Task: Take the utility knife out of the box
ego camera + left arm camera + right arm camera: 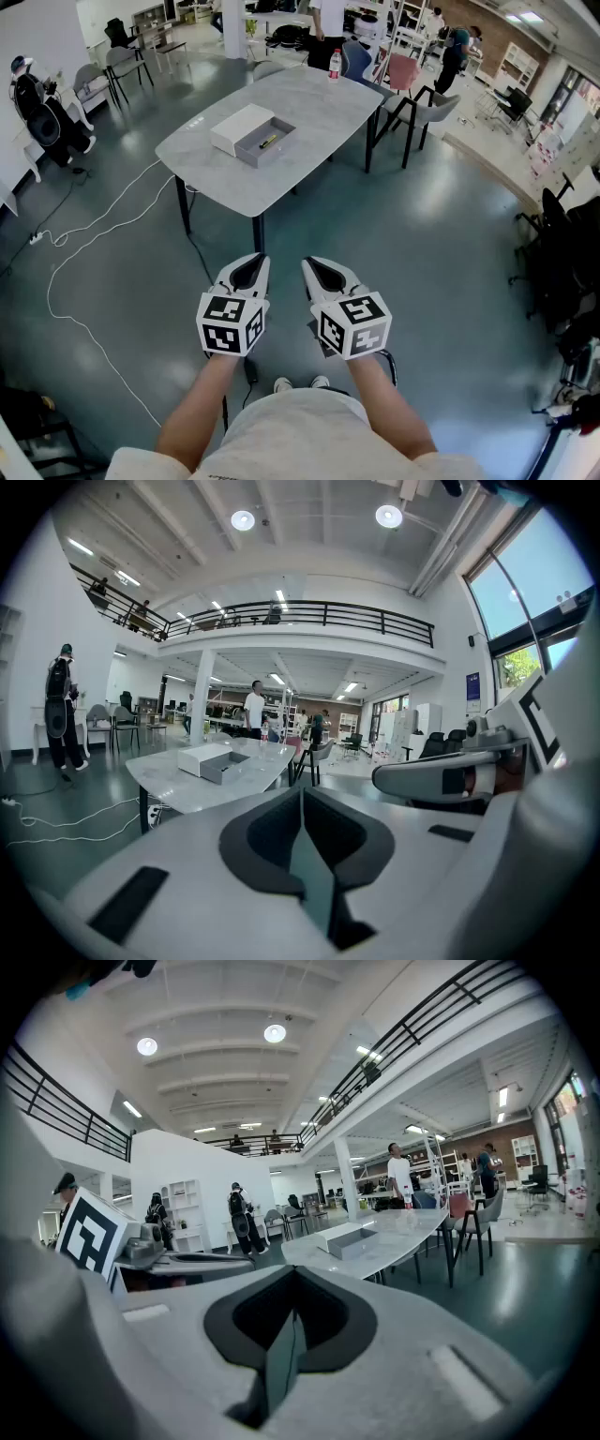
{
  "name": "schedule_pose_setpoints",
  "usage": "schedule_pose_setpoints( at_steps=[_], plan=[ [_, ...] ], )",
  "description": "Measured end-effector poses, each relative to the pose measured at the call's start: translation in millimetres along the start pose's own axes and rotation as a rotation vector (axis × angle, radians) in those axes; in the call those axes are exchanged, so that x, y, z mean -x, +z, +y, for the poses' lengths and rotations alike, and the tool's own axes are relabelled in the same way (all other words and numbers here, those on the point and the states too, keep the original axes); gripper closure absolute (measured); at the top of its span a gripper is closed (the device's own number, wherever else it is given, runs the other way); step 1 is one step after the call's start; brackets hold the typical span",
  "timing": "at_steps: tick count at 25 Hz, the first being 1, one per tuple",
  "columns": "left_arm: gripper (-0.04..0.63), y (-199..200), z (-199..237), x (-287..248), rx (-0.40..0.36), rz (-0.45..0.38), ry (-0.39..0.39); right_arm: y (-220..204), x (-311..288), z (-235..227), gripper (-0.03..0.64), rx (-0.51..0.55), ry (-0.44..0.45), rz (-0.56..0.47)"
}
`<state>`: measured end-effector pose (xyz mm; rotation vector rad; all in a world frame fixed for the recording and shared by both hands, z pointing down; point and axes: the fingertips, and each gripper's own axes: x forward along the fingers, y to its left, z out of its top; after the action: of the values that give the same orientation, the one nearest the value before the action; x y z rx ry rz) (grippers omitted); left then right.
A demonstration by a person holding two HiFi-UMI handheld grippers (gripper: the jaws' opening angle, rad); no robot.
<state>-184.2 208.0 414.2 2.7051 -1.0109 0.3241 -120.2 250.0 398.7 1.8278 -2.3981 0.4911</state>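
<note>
An open grey box (263, 143) lies on the grey table (309, 112) ahead, with its white lid (240, 127) beside it on the left. Inside the box lies the small utility knife (267, 142), dark with a yellow part. My left gripper (250, 263) and right gripper (316, 265) hang side by side over the floor, well short of the table. Both are shut with nothing between the jaws. The left gripper view shows the box (223, 764) and lid (201, 756) far off. The box (356, 1241) also appears far off in the right gripper view.
A water bottle (335, 64) stands at the table's far end. Chairs (419, 105) sit at the right of the table. A white cable (89, 234) snakes over the floor at the left. People stand in the background, and a dark office chair (567, 234) is at the right.
</note>
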Motion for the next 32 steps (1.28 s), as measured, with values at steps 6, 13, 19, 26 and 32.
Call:
schedule_pose_setpoints(
  at_steps=[6,13,19,26,32],
  plan=[
    [0.575,5,5,-5,-0.006,0.002,-0.005,2,-9,1,0.612,-0.002,0.001,0.008],
    [0.575,7,20,-23,-0.002,0.007,0.005,4,-30,-10,0.612,-0.005,0.010,0.014],
    [0.575,12,32,-53,-0.005,0.020,0.021,10,-54,-34,0.612,-0.014,0.027,0.015],
    [0.575,25,43,-113,-0.008,0.040,0.046,25,-90,-86,0.612,-0.030,0.049,0.022],
    [0.575,39,45,-170,0.000,0.058,0.060,41,-117,-137,0.612,-0.039,0.064,0.034]
  ],
)
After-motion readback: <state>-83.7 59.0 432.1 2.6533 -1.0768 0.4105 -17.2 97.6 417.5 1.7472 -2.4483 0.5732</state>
